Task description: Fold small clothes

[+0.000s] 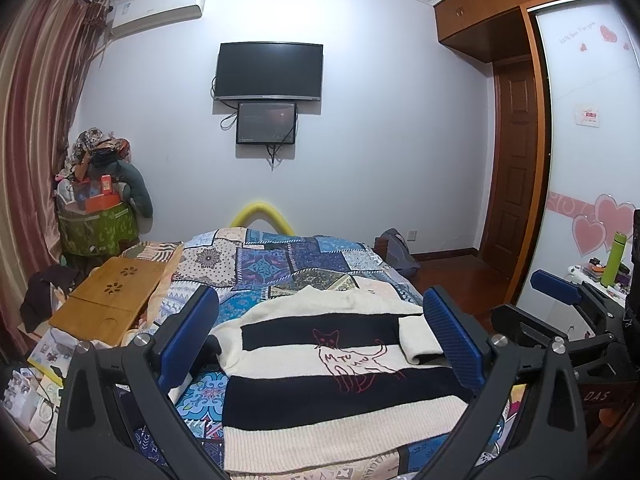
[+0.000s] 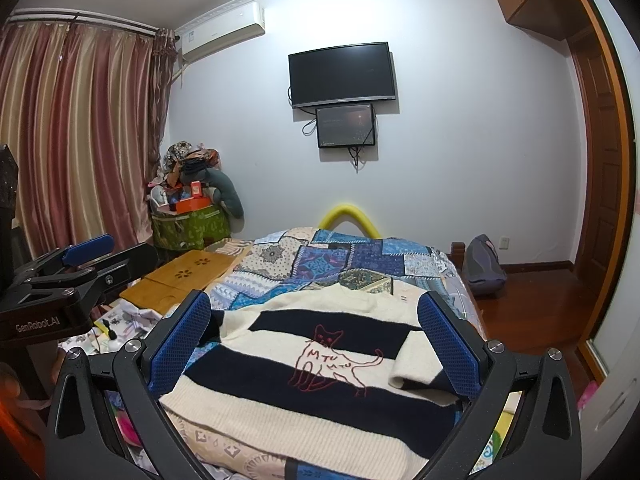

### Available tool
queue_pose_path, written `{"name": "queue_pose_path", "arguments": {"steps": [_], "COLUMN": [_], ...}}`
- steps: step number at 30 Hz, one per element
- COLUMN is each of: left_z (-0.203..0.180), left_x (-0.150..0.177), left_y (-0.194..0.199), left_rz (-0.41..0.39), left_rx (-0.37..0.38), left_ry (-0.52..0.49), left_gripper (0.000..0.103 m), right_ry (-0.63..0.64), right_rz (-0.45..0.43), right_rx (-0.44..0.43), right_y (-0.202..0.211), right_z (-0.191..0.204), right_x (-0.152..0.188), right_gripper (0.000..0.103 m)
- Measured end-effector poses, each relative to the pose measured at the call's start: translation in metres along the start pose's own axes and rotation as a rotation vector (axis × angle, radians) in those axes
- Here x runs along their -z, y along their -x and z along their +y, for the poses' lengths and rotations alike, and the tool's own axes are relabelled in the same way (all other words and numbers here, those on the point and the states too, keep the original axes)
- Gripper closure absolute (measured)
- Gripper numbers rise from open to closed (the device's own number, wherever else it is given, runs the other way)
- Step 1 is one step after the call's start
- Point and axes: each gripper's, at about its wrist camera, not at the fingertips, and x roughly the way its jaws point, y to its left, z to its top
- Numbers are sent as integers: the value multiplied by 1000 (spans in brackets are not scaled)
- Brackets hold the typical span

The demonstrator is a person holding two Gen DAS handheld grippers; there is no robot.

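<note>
A cream and black striped sweater (image 1: 320,384) with a red cat outline lies flat on the patchwork quilt, also seen in the right wrist view (image 2: 320,380). Its right sleeve (image 1: 420,340) is folded in over the body. My left gripper (image 1: 320,340) is open and empty, held above the sweater with a finger on each side. My right gripper (image 2: 316,340) is open and empty too, above the same sweater. The right gripper also shows at the right edge of the left wrist view (image 1: 560,292).
The bed's quilt (image 1: 280,264) stretches toward the far wall. A bamboo lap tray (image 1: 112,296) lies at the bed's left. A heaped green basket (image 1: 96,220) stands in the corner by the curtain. A wardrobe and door are at right, with a grey bag (image 2: 484,264) on the floor.
</note>
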Motion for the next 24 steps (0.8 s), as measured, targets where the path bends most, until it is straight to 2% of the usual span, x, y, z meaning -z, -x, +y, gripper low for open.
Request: {"name": "queue_pose_path", "arguments": {"steps": [24], "left_z": [8], "left_x": [5], "left_y": [-7], "left_rz": [11], "left_rx": [0], "left_ry": [30], "left_gripper": [0], "right_ry": [3], "right_rz": [11], "right_rx": [1], "right_y": [-5], "right_z": [1], "right_x": [1], "right_gripper": [0]}}
